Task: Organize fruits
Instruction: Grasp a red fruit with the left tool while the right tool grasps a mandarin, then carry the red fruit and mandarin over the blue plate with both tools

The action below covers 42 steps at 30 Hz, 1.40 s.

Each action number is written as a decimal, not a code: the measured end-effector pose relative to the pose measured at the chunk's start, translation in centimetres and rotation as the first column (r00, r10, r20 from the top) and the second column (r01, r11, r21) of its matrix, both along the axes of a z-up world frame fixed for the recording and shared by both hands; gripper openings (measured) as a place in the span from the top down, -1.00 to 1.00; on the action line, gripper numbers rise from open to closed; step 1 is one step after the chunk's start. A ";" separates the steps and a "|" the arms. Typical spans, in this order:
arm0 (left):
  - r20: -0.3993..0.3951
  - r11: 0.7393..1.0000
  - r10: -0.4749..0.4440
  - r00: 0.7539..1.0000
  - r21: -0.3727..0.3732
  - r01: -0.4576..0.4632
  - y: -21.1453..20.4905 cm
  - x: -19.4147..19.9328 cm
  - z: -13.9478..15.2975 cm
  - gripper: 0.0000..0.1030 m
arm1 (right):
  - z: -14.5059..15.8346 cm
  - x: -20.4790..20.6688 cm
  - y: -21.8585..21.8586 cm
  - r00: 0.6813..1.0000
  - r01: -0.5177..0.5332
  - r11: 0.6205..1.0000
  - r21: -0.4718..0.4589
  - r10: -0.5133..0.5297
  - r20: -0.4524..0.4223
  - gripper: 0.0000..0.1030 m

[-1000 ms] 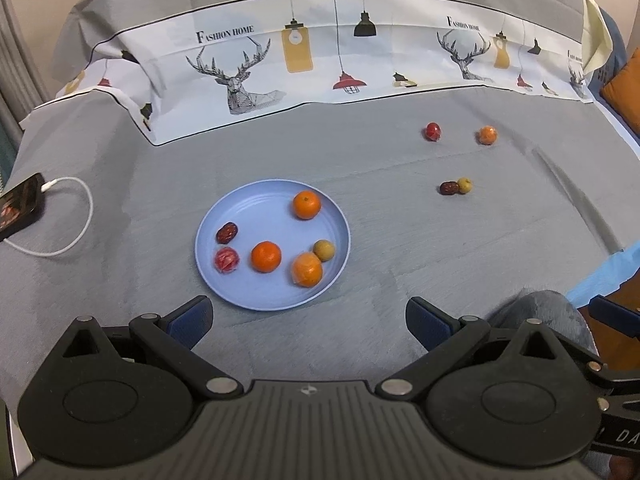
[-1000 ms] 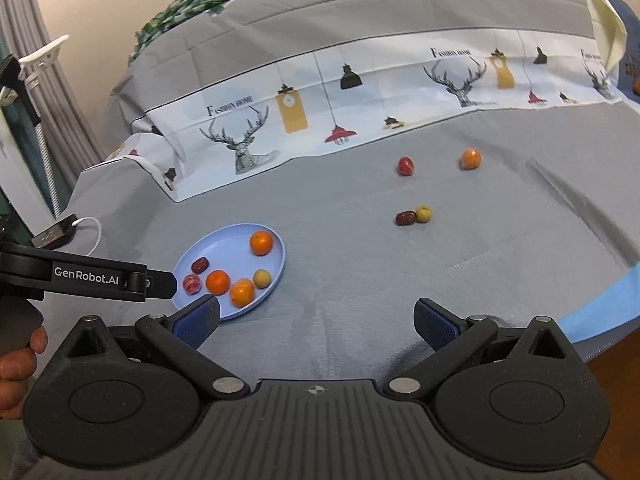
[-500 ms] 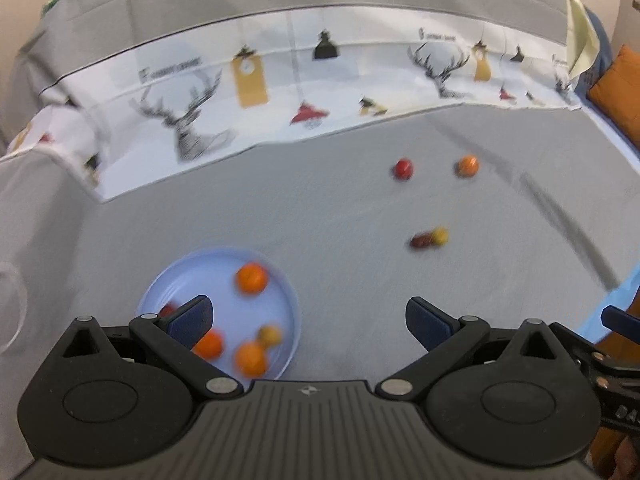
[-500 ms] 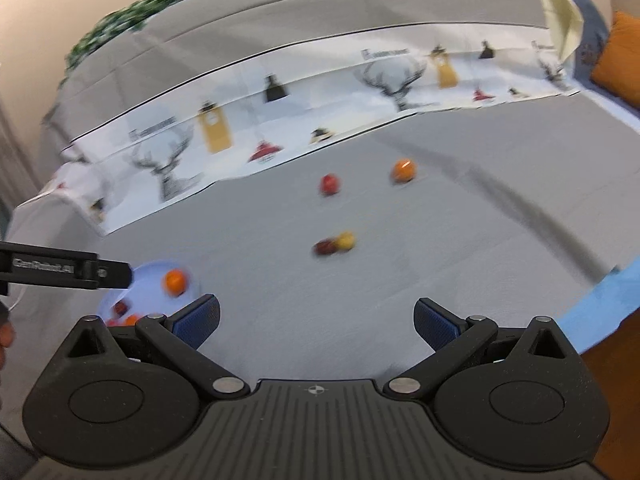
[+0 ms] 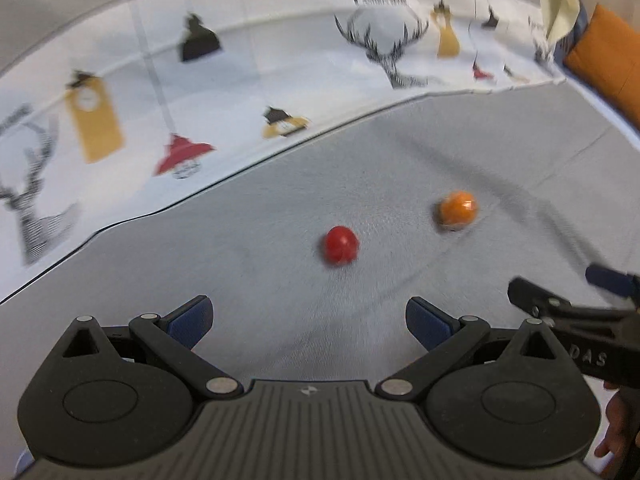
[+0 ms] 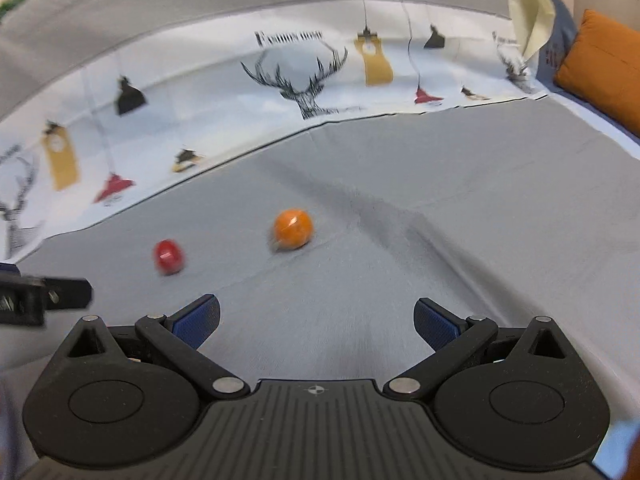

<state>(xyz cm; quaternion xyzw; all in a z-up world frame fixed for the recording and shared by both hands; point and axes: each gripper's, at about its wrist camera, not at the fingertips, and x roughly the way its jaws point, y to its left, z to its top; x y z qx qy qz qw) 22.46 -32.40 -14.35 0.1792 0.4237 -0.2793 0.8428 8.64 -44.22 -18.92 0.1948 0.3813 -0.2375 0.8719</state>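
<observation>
A small red fruit [image 5: 340, 245] and an orange fruit [image 5: 457, 209] lie apart on the grey cloth [image 5: 280, 280]. My left gripper [image 5: 308, 318] is open and empty, with the red fruit just ahead of its fingers. My right gripper [image 6: 316, 322] is open and empty, with the orange fruit [image 6: 293, 229] ahead and the red fruit [image 6: 169, 256] to its left. The right gripper also shows at the right edge of the left wrist view [image 5: 576, 300]. The left gripper shows at the left edge of the right wrist view [image 6: 44, 296]. The blue plate and the other fruits are out of view.
A white printed cloth with deer and lamps [image 6: 300, 80] runs along the back of the grey cloth [image 6: 440, 200]. An orange cushion [image 6: 604, 68] sits at the far right. Both views are blurred.
Both grippers have moved forward and to the right, away from the blue plate, which has left both views. The red and orange fruits now appear much nearer. Both grippers stay open.
</observation>
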 end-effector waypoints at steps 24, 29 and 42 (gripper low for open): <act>-0.063 1.000 -0.017 0.998 -0.019 0.015 -2.8 4.9 -3.2 0.39 | -4.3 6.7 -1.8 0.997 -0.080 0.988 -0.136 0.076 -0.033 0.23; -0.017 0.999 -0.002 1.000 -0.045 0.002 2.0 0.1 1.8 0.39 | 1.9 0.3 -0.2 0.998 0.000 0.992 -0.126 0.008 0.064 0.23; 0.024 0.983 0.121 0.992 -0.141 -0.117 19.2 -14.1 13.7 0.39 | 15.7 -16.0 10.9 0.966 -0.053 0.992 -0.114 0.080 0.247 0.22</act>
